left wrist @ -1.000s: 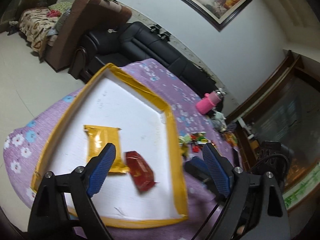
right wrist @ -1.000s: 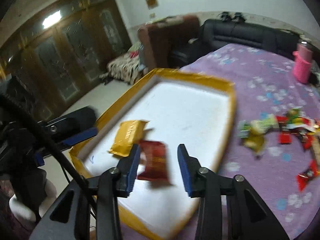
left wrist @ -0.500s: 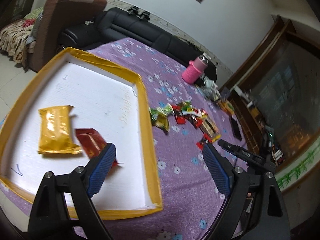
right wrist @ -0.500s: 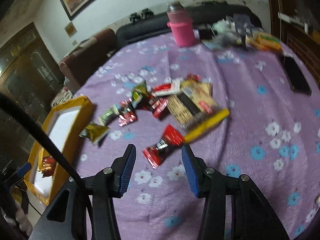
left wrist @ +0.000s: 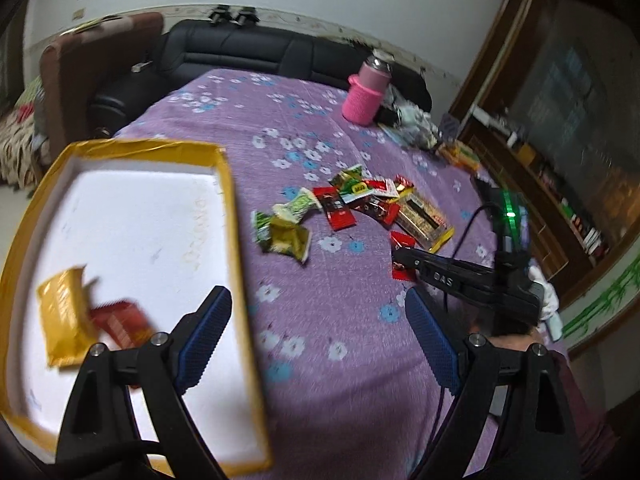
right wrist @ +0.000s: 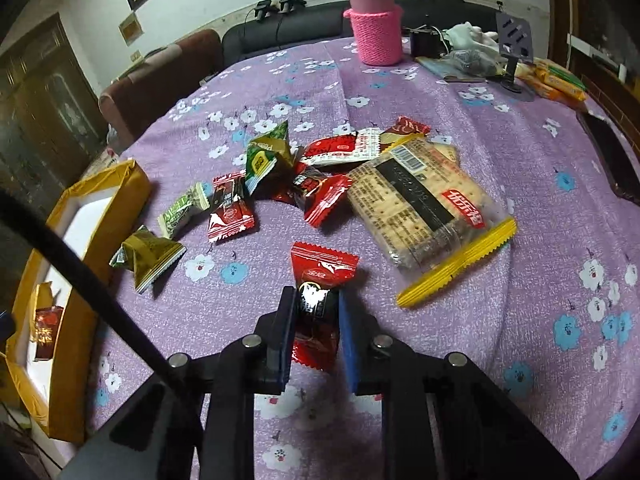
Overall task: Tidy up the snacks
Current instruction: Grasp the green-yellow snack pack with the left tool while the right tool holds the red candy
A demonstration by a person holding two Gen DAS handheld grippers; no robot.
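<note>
My right gripper [right wrist: 316,312] has just been closing on the red candy packet [right wrist: 320,280] w/ the packet between the jaws: pads press its dark middle from both sides, so it's pinched. The packet's long axis runs straight away from me, along the fingers, far crimped end sticking out past the tips, near end between the jaws, lying on the purple cloth [right wrist: 520,128].

Where it has to go, I reckon: the yellow-rimmed tray [right wrist: 132,184], off to my left, well apart from the grip. Tray already holds a yellow packet [left wrist: 64,316] & a red one [left wrist: 120,320].

In the way btw here and the tray: the gold-green packet [right wrist: 148,258] & the pale green one [right wrist: 182,210] near the tray's rim, so I'd lift clear before swinging over. The cracker pack [right wrist: 424,208] sits just to the right, not touching. The rest of the pile is further back; the pink bottle [right wrist: 376,28] is far off.

Left gripper [left wrist: 316,340] is spread wide, empty, hovering over the tray's edge & cloth, nearer the tray than the right one.
</note>
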